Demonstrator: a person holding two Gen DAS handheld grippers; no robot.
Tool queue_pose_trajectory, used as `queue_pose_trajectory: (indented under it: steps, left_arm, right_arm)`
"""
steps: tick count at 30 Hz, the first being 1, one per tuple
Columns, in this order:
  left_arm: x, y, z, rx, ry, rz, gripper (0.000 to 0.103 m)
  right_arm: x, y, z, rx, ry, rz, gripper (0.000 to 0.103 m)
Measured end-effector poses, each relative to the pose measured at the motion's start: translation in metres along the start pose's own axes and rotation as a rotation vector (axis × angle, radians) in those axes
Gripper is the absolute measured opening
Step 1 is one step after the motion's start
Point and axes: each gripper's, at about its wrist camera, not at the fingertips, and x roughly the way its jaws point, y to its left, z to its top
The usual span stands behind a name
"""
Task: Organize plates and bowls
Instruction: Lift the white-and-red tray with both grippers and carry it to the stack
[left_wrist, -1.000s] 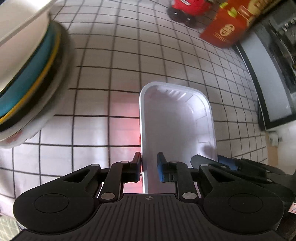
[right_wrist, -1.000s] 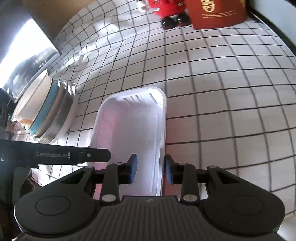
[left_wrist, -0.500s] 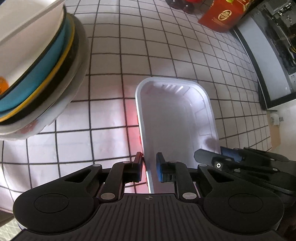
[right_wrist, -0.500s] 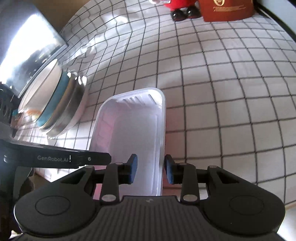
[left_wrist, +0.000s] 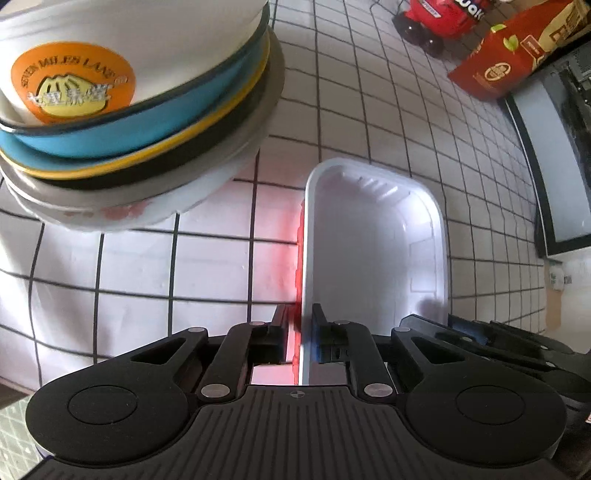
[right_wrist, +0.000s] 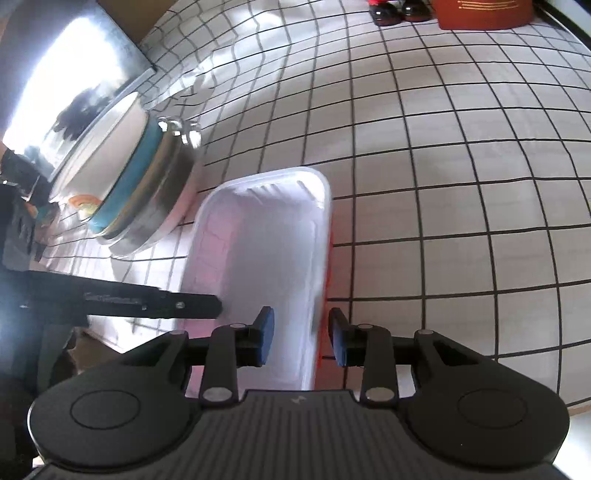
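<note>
Your left gripper (left_wrist: 300, 334) has just pinched shut on the left rim of the white rectangular foam tray (left_wrist: 373, 254) at centre frame. Your right gripper (right_wrist: 301, 338) straddles its right rim (right_wrist: 320, 295), pads apparently not pressing. Stacked bowls (left_wrist: 129, 92) sit upper left.

Probably home kitchen: checked tablecloth (right_wrist: 443, 147), stacked bowls (left_wrist: 129, 122).

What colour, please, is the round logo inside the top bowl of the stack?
Orange, with pale lettering and a yellowish picture. The logo shows best in the left wrist view.

Bright daylight, left-side glare, slight blur, fisheye-bent edges.
</note>
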Motion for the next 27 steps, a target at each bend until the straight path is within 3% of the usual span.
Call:
queue_pose_trajectory:
  steps: [13,22,27]
  left_arm:
    - [-0.003,-0.003,-0.010,0.028,0.004,0.013,0.016]
    - [-0.001,-0.003,-0.007,0.002,0.012,0.012,0.016]
    - [-0.005,-0.007,-0.008,0.004,0.016,0.002,0.019]
  right_arm:
    - [0.000,0.008,-0.007,-0.015,0.031,0.027,0.033]
    - [0.004,0.001,-0.002,0.050,0.018,0.042,0.033]
    - [-0.003,0.007,0.000,0.031,0.011,0.017,0.033]
